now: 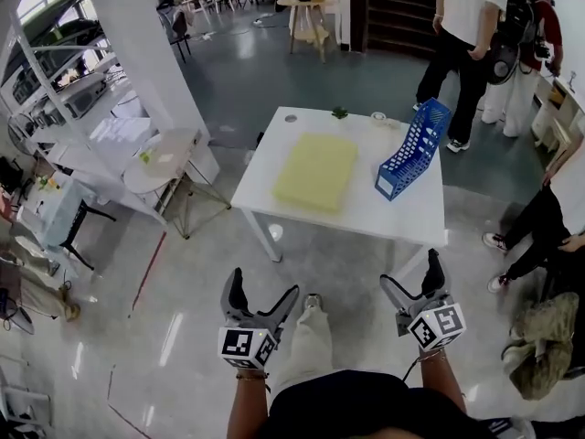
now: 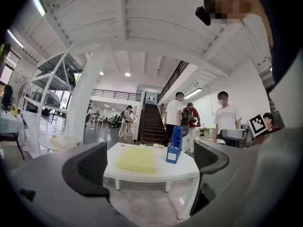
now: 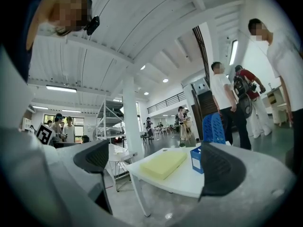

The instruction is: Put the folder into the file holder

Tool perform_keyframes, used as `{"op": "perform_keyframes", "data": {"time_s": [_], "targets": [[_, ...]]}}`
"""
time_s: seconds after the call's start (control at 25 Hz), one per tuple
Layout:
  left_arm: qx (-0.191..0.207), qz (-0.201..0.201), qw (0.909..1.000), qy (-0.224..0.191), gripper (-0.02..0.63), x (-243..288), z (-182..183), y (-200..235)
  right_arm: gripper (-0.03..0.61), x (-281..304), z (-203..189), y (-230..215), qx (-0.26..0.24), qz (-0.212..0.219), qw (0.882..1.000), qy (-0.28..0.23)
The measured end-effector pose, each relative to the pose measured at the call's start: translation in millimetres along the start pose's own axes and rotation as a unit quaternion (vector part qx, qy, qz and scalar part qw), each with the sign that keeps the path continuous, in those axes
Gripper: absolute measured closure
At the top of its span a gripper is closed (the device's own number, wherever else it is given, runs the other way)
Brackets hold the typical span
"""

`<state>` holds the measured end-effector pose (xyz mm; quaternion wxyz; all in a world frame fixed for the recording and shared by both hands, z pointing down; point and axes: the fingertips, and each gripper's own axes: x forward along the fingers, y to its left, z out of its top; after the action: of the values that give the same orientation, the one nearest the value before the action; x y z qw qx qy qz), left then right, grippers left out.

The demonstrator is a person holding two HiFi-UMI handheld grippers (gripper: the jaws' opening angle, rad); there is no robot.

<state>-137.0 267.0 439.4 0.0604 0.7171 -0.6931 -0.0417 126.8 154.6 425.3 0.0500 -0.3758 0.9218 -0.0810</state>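
We face the white surface [image 1: 402, 218]. The yellow folder [image 1: 317, 172] lies flat on it, and the blue file holder [image 1: 413, 149] stands near the folder's right side. Our left gripper [image 1: 265, 283] and right gripper [image 1: 411, 273] hang well apart from it, both released and empty.

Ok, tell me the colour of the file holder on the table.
The file holder is blue, with a perforated side; the head view shows it best.

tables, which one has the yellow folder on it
The white rectangular table ahead holds the yellow folder beside the blue file holder; the round table at left lacks both.
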Motion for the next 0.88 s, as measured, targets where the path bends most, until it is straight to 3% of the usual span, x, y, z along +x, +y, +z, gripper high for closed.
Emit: {"op": "perform_keyframes", "data": {"time_s": [0.56,0.88], "targets": [[-0.011,-0.049,0.9977,0.045,0.054,177,0,114,-0.006,188,-26,-31,0.008,-0.007,1.0,0.029],[-0.016,-0.083,0.9941,0.068,0.054,271,-8,161,-0.006,264,-45,-55,0.019,-0.026,0.998,0.049]]}}
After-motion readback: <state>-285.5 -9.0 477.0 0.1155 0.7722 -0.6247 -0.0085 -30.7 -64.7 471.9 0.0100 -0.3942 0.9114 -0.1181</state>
